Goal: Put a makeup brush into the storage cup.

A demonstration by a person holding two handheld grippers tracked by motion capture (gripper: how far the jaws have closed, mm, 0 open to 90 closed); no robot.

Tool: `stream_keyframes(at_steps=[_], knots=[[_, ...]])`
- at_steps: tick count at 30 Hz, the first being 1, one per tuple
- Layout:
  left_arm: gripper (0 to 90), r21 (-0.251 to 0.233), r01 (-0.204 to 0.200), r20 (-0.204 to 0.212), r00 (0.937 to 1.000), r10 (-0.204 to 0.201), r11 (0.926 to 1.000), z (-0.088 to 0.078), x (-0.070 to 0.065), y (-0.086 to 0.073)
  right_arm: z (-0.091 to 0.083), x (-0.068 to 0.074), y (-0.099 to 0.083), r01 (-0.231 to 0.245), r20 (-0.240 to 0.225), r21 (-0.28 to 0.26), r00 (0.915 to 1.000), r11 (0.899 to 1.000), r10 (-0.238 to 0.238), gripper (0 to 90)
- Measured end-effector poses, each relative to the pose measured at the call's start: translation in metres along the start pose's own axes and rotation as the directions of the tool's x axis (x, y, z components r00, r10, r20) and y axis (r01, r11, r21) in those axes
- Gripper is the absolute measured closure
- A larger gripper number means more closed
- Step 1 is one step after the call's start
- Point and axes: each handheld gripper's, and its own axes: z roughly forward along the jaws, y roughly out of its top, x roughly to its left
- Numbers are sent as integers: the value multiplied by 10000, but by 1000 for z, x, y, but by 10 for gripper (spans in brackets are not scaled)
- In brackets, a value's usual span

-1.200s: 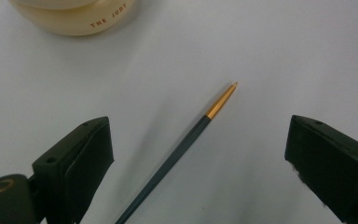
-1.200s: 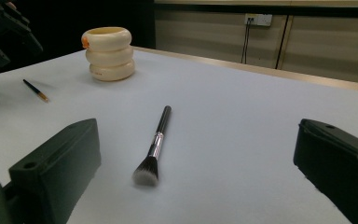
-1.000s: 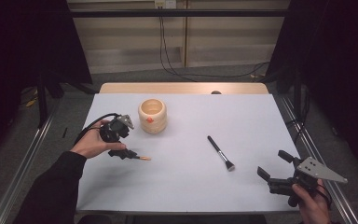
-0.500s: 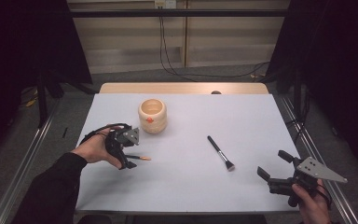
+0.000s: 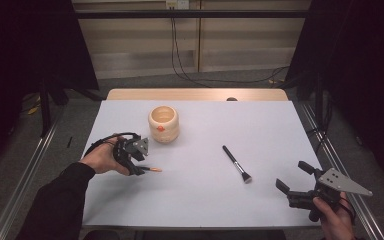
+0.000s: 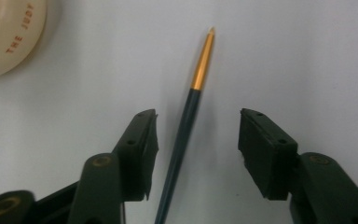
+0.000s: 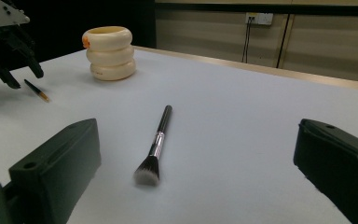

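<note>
A pale grey desk (image 5: 200, 200) with a wooden far edge stands in a dim room. The left gripper (image 6: 196, 140), jaws closing, straddles the gold-tipped pencil (image 6: 186, 121) ungripped; the right gripper (image 5: 296, 180) gapes open.

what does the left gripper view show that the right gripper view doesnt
The left gripper view alone gives a close look: the thin pen lies between the left gripper's jaws, which have just been closing but do not press on it yet, and red lettering shows on the cream pot. The right gripper view alone has the makeup brush lying ahead of the open right gripper, plus the wall behind the table. Both share the pen, the cream pot, the left gripper and the white table top.
</note>
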Motion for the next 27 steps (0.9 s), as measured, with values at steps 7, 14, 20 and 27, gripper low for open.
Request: stream_keyframes(at_steps=[7,14,20,27], knots=[[613,192,305,154,9994,-308,9993,4,7,-7,0,0,0,-20,-15,-1,10000,10000,20,0],[669,696,99,401,9991,-127,9975,10,8,-3,0,0,0,-51,-20,6,10000,10000,51,0],[720,849,-18,547,9985,-29,9964,14,7,0,0,0,0,-22,-59,13,10000,10000,23,0],[745,821,-62,646,9979,9,9966,16,7,1,0,0,0,-51,-63,22,10000,10000,51,0]])
